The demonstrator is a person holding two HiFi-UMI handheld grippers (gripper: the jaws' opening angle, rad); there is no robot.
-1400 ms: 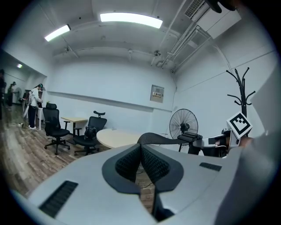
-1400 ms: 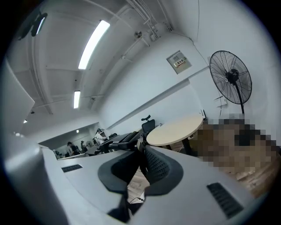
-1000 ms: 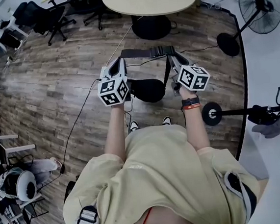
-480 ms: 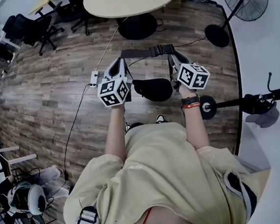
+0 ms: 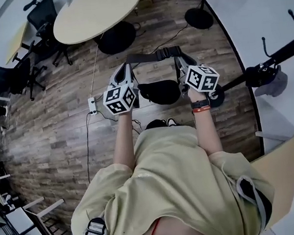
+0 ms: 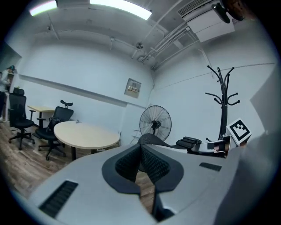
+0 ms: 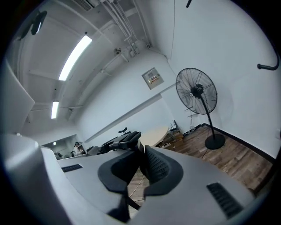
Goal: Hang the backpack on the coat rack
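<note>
L hand-held gripper & R hand-held gripper each pinch backpack strap; coat rack close R, open floor L.

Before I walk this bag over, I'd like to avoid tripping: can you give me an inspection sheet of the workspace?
Surface: wooden floor; no worktop in use.
Job's things: the backpack hangs below its strap. The coat rack stands to the right, apart from it, with a grey thing on it.
Clutter: nothing seen beyond the cabling.
Grippers: left gripper and right gripper are each shut on the strap, which is stretched between them.
Cables: a cable lies on the floor by a power strip, left of the feet.
Surroundings: round table, office chairs and a standing fan ahead.
</note>
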